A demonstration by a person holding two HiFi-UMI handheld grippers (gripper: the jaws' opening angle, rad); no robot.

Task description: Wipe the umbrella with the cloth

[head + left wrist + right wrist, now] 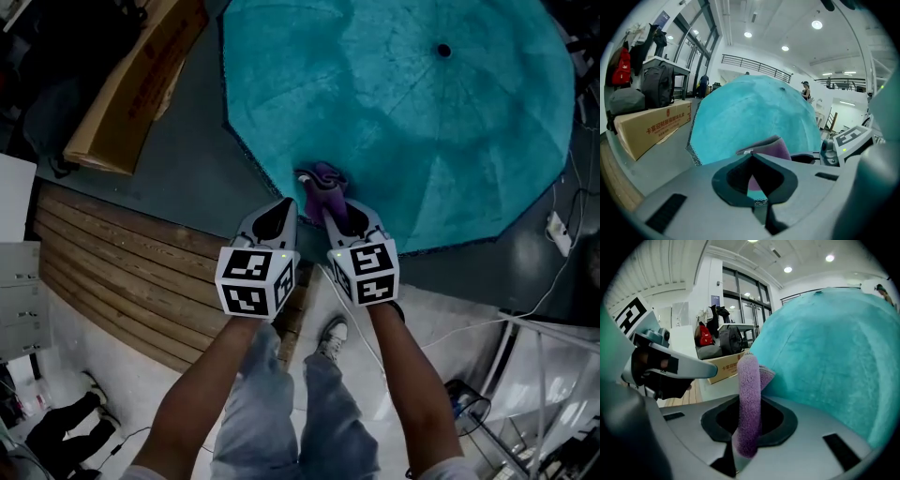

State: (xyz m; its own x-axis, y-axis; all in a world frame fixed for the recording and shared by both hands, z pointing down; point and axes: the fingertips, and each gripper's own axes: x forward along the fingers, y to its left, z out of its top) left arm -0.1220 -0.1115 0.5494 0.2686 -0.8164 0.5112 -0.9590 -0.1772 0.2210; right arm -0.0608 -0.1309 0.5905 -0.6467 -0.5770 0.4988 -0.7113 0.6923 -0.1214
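Cloth [749, 397], purple, clamped upright between the right gripper [338, 210] fingers. Its free end sits at the umbrella [403, 122] rim, just ahead of the fingertips. Umbrella open, teal, canopy spreading beyond both grippers. Left gripper [281, 210] just beside the right, fingers closed tip to tip, nothing between them. Cloth probably touching the canopy, but the view is dim. Step, as judged: start of wiping at the near edge. Next: lay cloth flat and sweep forward with light pressure, as the canopy may shift.

Dim head view, fisheye-warped others.
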